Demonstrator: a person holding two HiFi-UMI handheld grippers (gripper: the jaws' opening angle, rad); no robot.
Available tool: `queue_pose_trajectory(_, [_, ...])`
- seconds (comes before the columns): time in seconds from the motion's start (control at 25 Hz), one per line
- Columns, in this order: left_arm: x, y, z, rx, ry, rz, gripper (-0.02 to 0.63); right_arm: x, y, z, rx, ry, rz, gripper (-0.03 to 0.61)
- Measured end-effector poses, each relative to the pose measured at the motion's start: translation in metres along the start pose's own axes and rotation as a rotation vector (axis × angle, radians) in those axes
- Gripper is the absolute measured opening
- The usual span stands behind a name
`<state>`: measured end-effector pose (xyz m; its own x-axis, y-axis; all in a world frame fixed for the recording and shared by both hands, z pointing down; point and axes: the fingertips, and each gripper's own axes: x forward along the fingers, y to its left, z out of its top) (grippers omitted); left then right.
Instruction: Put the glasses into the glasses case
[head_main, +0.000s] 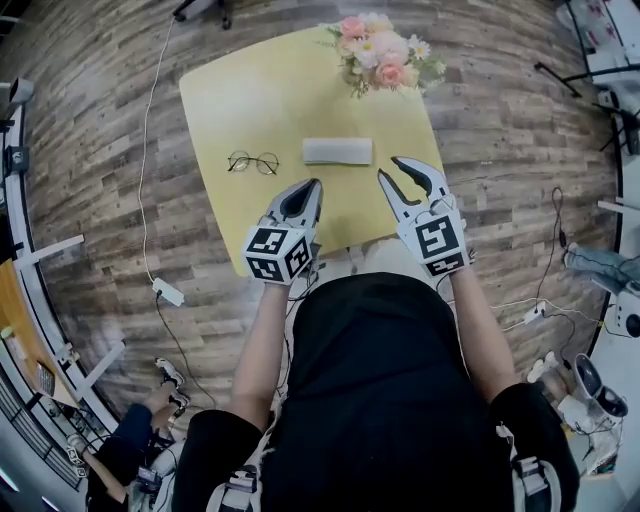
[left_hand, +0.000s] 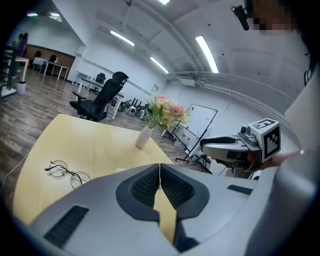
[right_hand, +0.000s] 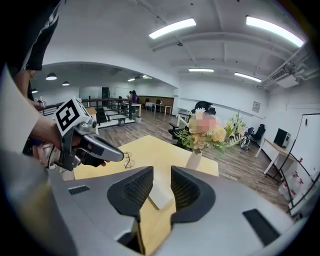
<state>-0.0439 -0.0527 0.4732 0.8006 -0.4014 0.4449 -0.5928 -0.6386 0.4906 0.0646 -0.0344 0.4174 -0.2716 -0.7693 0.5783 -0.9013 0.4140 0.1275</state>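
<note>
Round wire-rimmed glasses (head_main: 252, 161) lie unfolded on the yellow table (head_main: 230, 90), left of a pale, closed glasses case (head_main: 338, 151). My left gripper (head_main: 310, 185) hovers over the table's near edge, below and between the two, jaws shut with nothing in them. My right gripper (head_main: 390, 168) hangs open and empty just right of and nearer than the case. In the left gripper view the glasses (left_hand: 67, 171) lie ahead to the left of the shut left gripper (left_hand: 160, 172). In the right gripper view the case (right_hand: 159, 195) shows in the gap of the right gripper (right_hand: 162, 181), with the glasses (right_hand: 128, 160) beyond.
A vase of pink and white flowers (head_main: 385, 50) stands at the table's far right corner. A white cable and power strip (head_main: 168, 292) lie on the wood floor to the left. More cables run at the right. Someone's feet (head_main: 172, 385) show lower left.
</note>
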Motion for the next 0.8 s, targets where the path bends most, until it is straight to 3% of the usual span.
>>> queue_pose_trajectory(0.52, [0.039,0.040,-0.031,-0.032,0.087,0.050,0.025,0.078,0.005,-0.051,-0.090,0.137,0.104,0.202])
queue_pose_trajectory(0.8, [0.067,0.053,-0.046,-0.056,0.131,0.097,0.025,0.115,0.002,-0.086,-0.206,0.202,0.164,0.253])
